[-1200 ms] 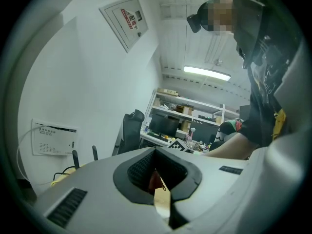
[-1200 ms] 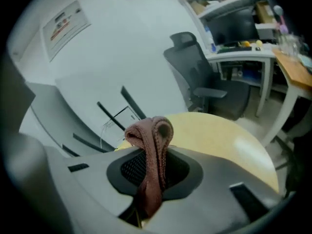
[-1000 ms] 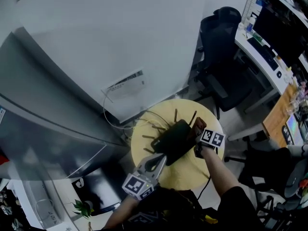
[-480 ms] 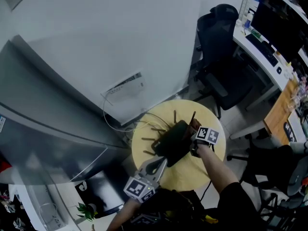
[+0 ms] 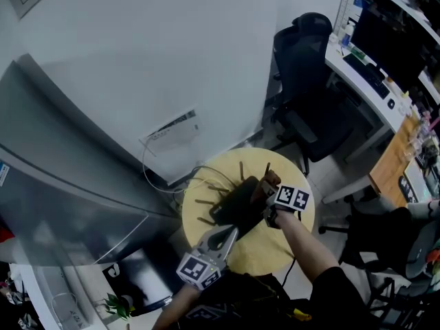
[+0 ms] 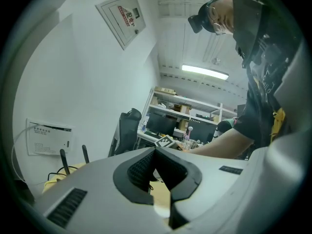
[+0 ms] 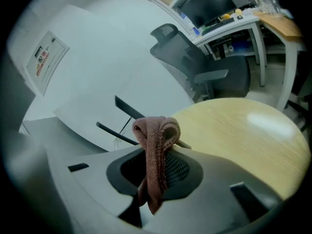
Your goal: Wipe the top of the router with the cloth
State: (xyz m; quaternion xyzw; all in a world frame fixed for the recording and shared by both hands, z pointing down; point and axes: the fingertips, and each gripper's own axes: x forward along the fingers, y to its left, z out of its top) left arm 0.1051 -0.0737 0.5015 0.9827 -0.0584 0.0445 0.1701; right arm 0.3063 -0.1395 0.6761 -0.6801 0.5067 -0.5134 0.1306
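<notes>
Head view is showing a white wall (image 5: pixel 172 47) filling the frame from 9 to 12 o'clock, with a white box (image 5: pixel 170 133) mounted on it. A dark office chair (image 5: pixel 306 60) is standing at 1 o'clock of the round yellow table (image 5: pixel 275 243), pulled up to a white desk (image 5: pixel 357 71) at the frame's 2 o'clock.

The black router (image 5: pixel 237 203) is lying near the middle of the table, shifted a little toward 10 o'clock, its thin antennas (image 5: pixel 241 169) sticking out at its 12 and 9 o'clock sides.

The left gripper (image 5: pixel 230 229) is reaching in at the router's 6 o'clock edge. In the left gripper view its jaws are meeting at the tips with nothing between them.

The right gripper (image 5: pixel 269 194) is coming in at the router's 3 o'clock edge, its jaws clamping a folded brown cloth (image 5: pixel 267 181). In the right gripper view the cloth is bulging out beyond the jaw tips and trailing back between the pads. Whether the cloth is touching the router cannot be told.
</notes>
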